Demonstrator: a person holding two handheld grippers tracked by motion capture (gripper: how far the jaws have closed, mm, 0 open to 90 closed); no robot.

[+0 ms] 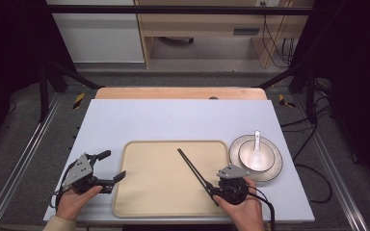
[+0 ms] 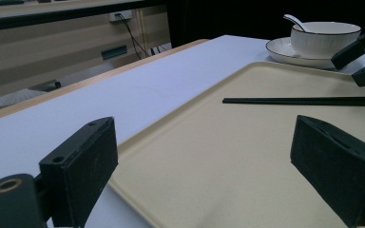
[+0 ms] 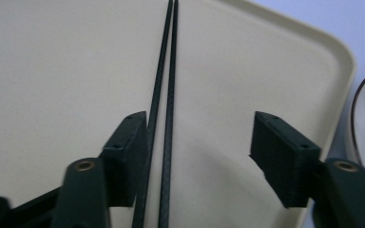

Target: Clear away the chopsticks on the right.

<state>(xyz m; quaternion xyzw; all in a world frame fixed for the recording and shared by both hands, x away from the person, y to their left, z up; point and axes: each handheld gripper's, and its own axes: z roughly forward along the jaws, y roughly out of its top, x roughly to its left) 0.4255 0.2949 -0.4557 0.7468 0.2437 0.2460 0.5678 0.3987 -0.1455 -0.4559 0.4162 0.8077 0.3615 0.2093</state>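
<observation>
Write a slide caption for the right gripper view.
Right gripper open over the beige tray, black chopsticks lying between its fingers against the left one.

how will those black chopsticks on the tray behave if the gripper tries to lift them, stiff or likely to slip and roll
The chopsticks look thin, straight and rigid, so probably stiff and light. Two loose sticks lie side by side on the smooth tray, so they may well roll or splay apart when nudged. The right gripper stands open around them with wide flat pads; such slim shafts could slip or pivot unless pinched squarely.
</observation>
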